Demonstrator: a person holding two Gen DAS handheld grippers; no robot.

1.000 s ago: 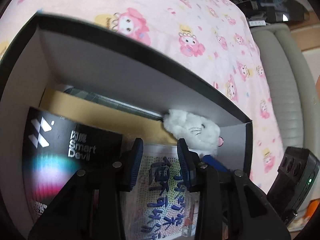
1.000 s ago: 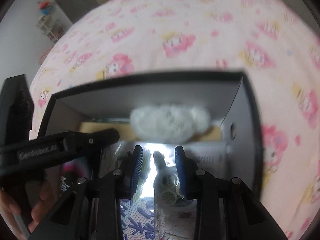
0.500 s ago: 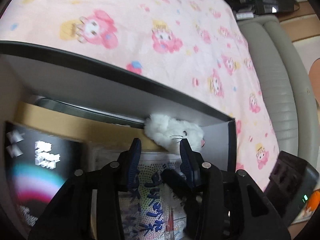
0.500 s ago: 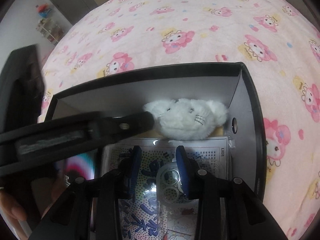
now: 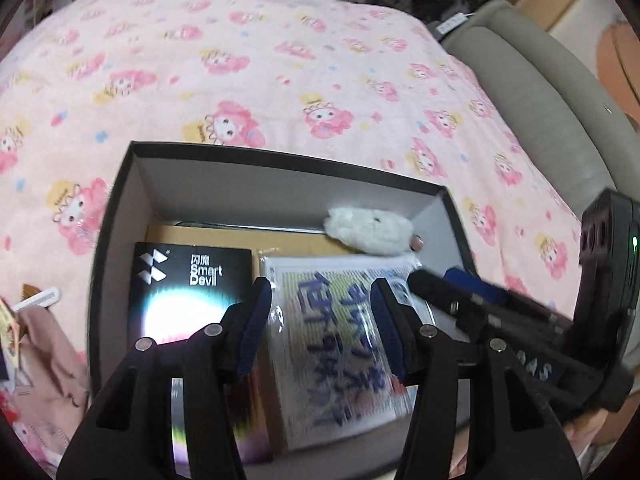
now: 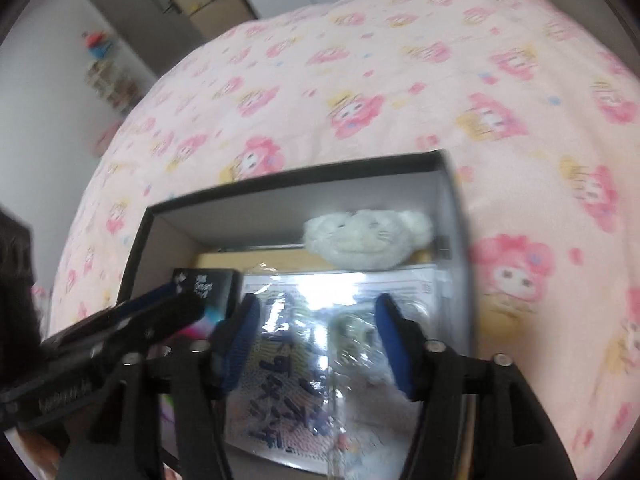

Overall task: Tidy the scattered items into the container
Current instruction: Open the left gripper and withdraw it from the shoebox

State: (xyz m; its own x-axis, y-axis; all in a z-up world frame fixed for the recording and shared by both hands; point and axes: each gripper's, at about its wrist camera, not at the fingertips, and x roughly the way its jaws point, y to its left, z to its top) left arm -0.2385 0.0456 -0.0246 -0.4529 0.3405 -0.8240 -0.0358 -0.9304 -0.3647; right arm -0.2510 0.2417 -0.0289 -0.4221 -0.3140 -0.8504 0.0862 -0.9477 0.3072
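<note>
left wrist view: one black box (image 5: 120, 216) holds one plush (image 5: 368, 230), both claws opening, empty.

Blur and cut-offs around the box (image 5: 120, 216)

The printed packet (image 6: 296, 380) smears under glare; pink cloth (image 5: 44, 364) runs off the left edge.

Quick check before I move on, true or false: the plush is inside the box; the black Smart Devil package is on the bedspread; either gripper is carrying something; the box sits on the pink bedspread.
1. The white plush is inside the box: true.
2. The Smart Devil package lies on the bedspread: false, it is in the box.
3. A gripper carries something: false, the left gripper and right gripper have empty, opening jaws.
4. The box sits on the bedspread: true.
</note>
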